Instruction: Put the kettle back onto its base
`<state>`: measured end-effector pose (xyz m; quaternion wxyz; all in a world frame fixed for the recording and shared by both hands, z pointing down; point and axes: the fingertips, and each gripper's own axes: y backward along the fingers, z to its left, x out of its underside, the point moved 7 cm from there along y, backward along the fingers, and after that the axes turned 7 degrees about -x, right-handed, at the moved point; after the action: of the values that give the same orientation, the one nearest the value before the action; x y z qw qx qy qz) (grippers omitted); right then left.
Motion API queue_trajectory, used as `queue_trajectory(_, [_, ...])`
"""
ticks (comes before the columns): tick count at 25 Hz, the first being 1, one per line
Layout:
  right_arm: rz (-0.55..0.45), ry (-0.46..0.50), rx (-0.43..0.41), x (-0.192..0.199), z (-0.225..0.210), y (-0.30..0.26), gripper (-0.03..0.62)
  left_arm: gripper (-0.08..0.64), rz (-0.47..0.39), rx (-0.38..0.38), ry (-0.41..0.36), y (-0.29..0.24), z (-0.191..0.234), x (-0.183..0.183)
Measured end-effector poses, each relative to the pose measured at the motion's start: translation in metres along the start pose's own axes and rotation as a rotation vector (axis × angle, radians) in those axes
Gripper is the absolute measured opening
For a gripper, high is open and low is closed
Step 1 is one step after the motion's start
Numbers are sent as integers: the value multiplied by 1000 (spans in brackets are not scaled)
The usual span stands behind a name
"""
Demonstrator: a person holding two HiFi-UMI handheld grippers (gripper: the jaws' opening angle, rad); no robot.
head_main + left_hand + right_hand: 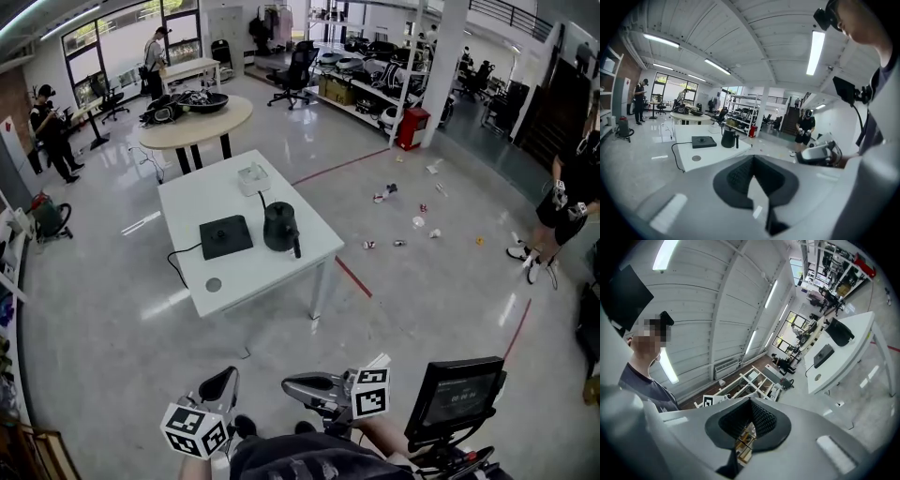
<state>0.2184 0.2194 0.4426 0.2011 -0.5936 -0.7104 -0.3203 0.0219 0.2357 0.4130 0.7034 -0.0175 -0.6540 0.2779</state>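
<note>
Both grippers are sitting low in front of us, well apart from the bench point(281, 272). We're reading the left gripper point(752, 168) as closed: jaws together, nothing between them. Same on the right gripper point(751, 417): jaws pressed together and empty.

The kettle point(279, 228) is standing upright on the bench, just to the right of its base point(225, 236) in the head view. It's not seated on it, and the handle is pointing toward us. The base is lying flat near the bench's middle, with its cable point(177, 263) trailing off the left edge. We're also seeing a small grey disc point(214, 284) near the front edge and a white box point(253, 178) at the far side. A round table point(192, 125) is sitting behind the bench.
</note>
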Motion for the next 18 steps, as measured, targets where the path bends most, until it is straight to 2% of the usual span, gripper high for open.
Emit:
queue_trajectory(4, [14,8,80,5,1,-27,2,0,-40,40,24,6,26,-10])
queue_trajectory(11, [111,43,76,8,-12,-121,2,0,-64,26,106,21,117,-1])
queue_trajectory(18, [140,51,113,5,-21,-171,2,0,-69,54,135,30,169,-3])
